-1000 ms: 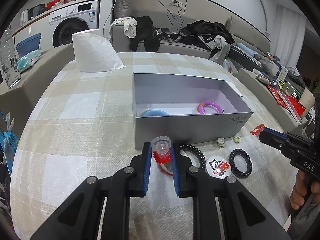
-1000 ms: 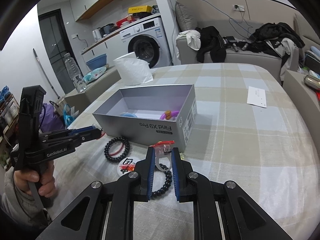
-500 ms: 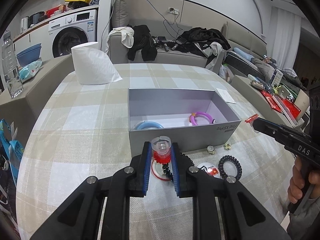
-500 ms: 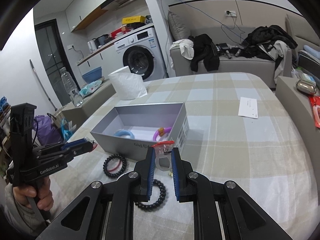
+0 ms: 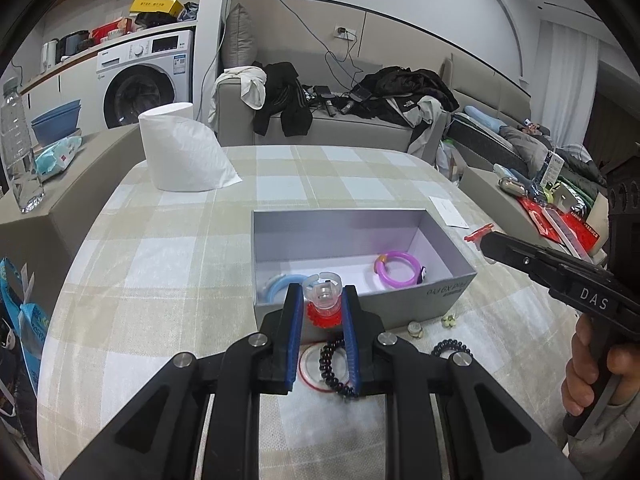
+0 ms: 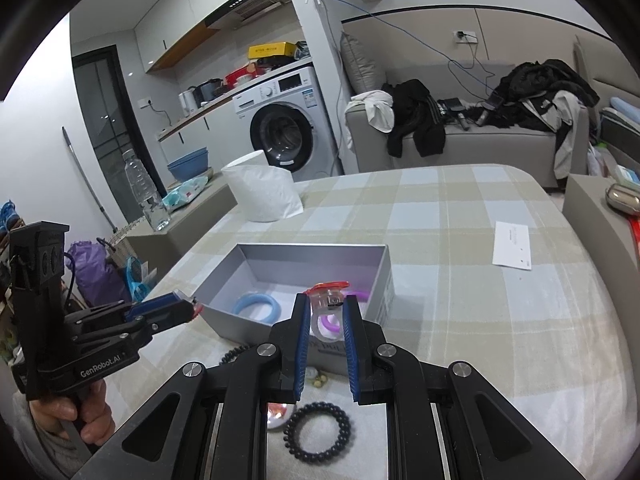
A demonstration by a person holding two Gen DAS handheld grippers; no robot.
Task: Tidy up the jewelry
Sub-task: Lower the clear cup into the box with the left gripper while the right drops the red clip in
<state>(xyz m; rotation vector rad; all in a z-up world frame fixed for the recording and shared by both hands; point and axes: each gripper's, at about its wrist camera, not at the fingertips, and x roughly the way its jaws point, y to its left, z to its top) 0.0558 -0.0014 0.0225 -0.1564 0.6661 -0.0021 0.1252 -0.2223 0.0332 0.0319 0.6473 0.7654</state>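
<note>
A grey open box stands on the checked table. Inside it lie a blue ring and a purple bracelet. My left gripper is shut on a clear toy ring with a red flower base, held just over the box's near wall. My right gripper is shut on a clear toy ring with a red top, above the box's near right corner. It shows in the left wrist view too.
On the table in front of the box lie black bead bracelets, a black coil band, a red thin ring, small charms and a round badge. A paper roll and a card lie farther back.
Both grippers have risen and moved forward toward the box, each still holding its toy ring. The items in front of the box have not moved.
</note>
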